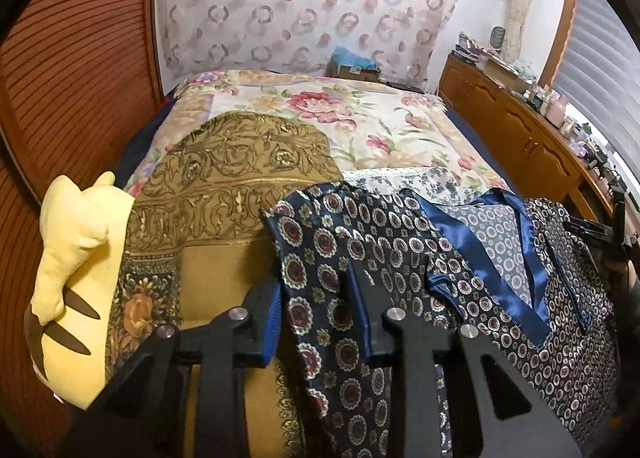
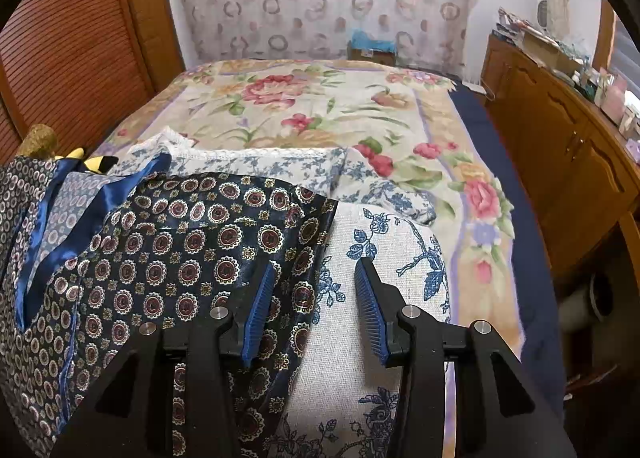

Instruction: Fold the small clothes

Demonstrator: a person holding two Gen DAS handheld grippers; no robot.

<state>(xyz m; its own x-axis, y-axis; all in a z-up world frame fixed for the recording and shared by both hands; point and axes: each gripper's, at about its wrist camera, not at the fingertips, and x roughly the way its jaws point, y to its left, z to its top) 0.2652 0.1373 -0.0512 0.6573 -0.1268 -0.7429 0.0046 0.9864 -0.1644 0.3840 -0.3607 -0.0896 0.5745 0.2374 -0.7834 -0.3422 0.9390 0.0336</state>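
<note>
A navy satin garment [image 1: 400, 226] with round medallion print and a shiny blue collar band lies crumpled across the near end of the bed. My left gripper [image 1: 314, 278] has a gathered fold of its sleeve filling the gap between the blue pads, which press it from both sides. In the right wrist view the same garment [image 2: 180, 250] spreads to the left. My right gripper [image 2: 315, 264] stands open at its hem: the left finger [image 2: 260, 298] rests over the navy cloth and the right finger [image 2: 372, 298] over a pillow.
A gold ornate cushion [image 1: 240, 178] and a yellow plush toy [image 1: 76, 258] sit at the left. A white pillow with blue flowers [image 2: 380, 250] and a pale blue-flowered cloth [image 2: 280, 162] lie on the floral bedspread [image 2: 320, 106]. A cluttered wooden dresser [image 2: 560, 138] lines the right side and slatted doors [image 1: 60, 78] the left.
</note>
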